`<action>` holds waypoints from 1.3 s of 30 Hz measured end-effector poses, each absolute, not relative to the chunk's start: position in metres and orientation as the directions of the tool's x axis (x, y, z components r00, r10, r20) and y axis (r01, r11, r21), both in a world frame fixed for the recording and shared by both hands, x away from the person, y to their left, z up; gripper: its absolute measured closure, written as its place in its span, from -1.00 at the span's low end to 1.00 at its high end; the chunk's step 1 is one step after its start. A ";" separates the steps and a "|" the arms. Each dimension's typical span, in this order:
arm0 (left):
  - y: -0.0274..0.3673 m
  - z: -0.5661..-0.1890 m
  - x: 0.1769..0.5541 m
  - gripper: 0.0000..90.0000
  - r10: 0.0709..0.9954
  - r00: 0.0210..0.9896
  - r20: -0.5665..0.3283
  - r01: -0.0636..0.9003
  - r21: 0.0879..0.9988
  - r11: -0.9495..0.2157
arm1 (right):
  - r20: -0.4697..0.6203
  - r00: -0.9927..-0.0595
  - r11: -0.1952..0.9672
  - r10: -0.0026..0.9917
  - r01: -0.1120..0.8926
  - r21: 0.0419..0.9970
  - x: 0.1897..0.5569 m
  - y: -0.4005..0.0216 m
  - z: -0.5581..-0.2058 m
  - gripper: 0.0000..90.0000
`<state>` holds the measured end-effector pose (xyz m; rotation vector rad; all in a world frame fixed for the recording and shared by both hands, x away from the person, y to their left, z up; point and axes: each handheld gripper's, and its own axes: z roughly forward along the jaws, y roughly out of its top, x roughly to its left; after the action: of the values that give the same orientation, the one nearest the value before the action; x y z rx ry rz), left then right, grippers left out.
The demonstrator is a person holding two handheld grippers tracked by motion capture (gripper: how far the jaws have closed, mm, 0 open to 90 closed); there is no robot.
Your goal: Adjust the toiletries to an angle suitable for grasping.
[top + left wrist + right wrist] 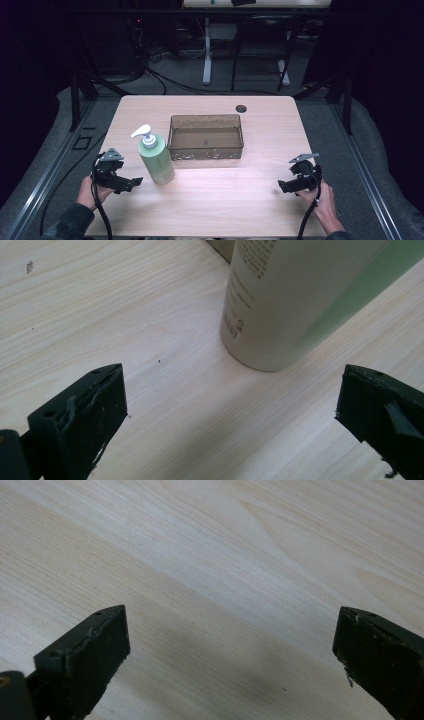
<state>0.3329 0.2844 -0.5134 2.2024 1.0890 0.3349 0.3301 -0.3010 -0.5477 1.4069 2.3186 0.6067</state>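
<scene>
A pale green pump bottle (155, 156) with a white pump head stands upright on the light wooden table (210, 205), left of centre. In the left gripper view its base (280, 305) rises just ahead of the jaws. My left gripper (134, 183) is open, low over the table, a short way left of the bottle and apart from it. In the left gripper view the left gripper (230, 400) has bare wood between its jaws. My right gripper (282, 187) is open near the table's right front. The right gripper (230, 640) looks down on bare wood.
A brown see-through rectangular bin (206, 137) sits at the table's middle, just behind and right of the bottle. A round cable hole (241, 108) lies near the far edge. Cables trail from both grippers off the front edge. Desk legs stand on the floor beyond.
</scene>
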 end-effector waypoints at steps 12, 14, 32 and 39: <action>0.278 -0.505 0.329 -1.00 0.757 0.651 -0.053 0.583 0.674 -0.453 | -0.074 -0.468 0.436 0.880 0.740 0.512 0.333 -0.299 -0.546 -0.96; 0.276 -0.502 0.329 -1.00 0.759 0.648 -0.057 0.584 0.678 -0.447 | -0.070 -0.470 0.436 0.880 0.739 0.513 0.332 -0.299 -0.546 -0.95; 0.248 -0.487 0.332 -1.00 0.731 0.680 -0.062 0.541 0.715 -0.443 | -0.059 -0.487 0.444 0.872 0.733 0.516 0.332 -0.299 -0.541 -0.95; 0.238 -0.480 0.334 -1.00 0.734 0.679 -0.026 0.506 0.741 -0.441 | -0.055 -0.489 0.445 0.871 0.736 0.510 0.332 -0.299 -0.542 -0.95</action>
<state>0.3342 0.2384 -0.4797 2.1366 0.9487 0.3870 0.3321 -0.2994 -0.5422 1.3760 2.3918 0.6154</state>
